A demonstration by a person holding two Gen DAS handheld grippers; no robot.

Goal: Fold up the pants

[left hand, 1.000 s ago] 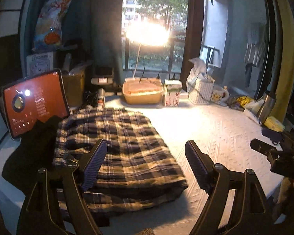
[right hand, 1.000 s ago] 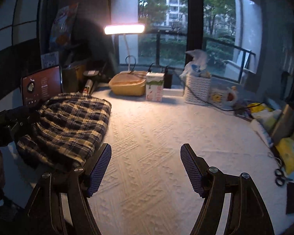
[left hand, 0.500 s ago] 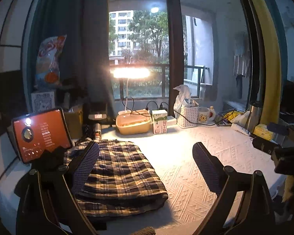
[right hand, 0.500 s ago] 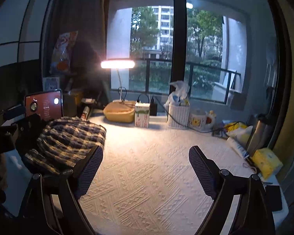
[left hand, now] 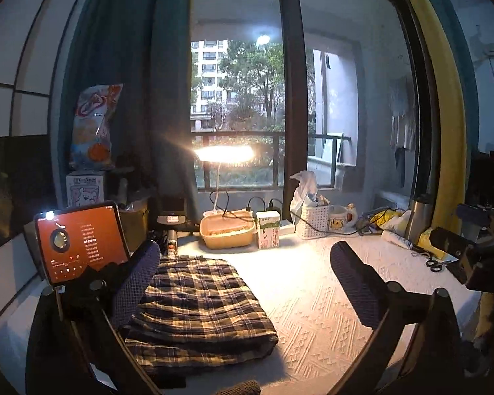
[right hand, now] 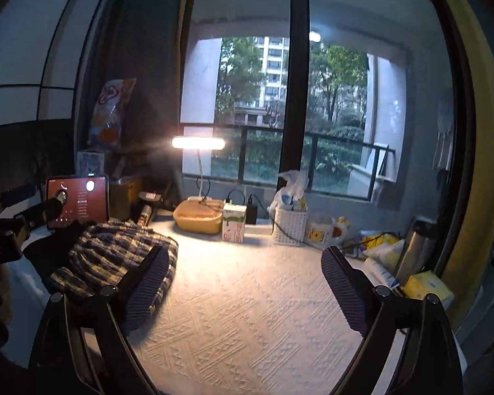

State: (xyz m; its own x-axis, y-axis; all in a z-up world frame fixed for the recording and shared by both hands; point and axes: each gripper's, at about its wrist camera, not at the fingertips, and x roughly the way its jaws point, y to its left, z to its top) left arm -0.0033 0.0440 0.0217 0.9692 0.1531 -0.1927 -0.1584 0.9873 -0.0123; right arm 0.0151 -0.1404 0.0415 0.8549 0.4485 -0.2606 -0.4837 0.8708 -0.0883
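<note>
The plaid pants [left hand: 197,306] lie folded in a flat stack on the white textured tablecloth [left hand: 316,296], at the table's left side. My left gripper [left hand: 243,283] hovers above and in front of them, its jaws opening wide with nothing between them. In the right wrist view the pants [right hand: 115,256] sit left of my right gripper [right hand: 243,283], whose jaws are also opening, with only bare cloth [right hand: 247,296] beneath. The right gripper's body [left hand: 471,256] shows at the right edge of the left wrist view.
A red-screened tablet [left hand: 79,240] stands left of the pants. Along the window edge are a lit desk lamp [left hand: 224,154], a tan tub [left hand: 227,232], a carton [left hand: 266,233], a white basket [left hand: 313,220], a mug [left hand: 337,219], a steel flask [left hand: 418,217] and scissors [left hand: 434,263].
Both grippers have pulled back and risen away from the pants, tilting up toward the window. Their jaws have spread wider. The pants lie as before.
</note>
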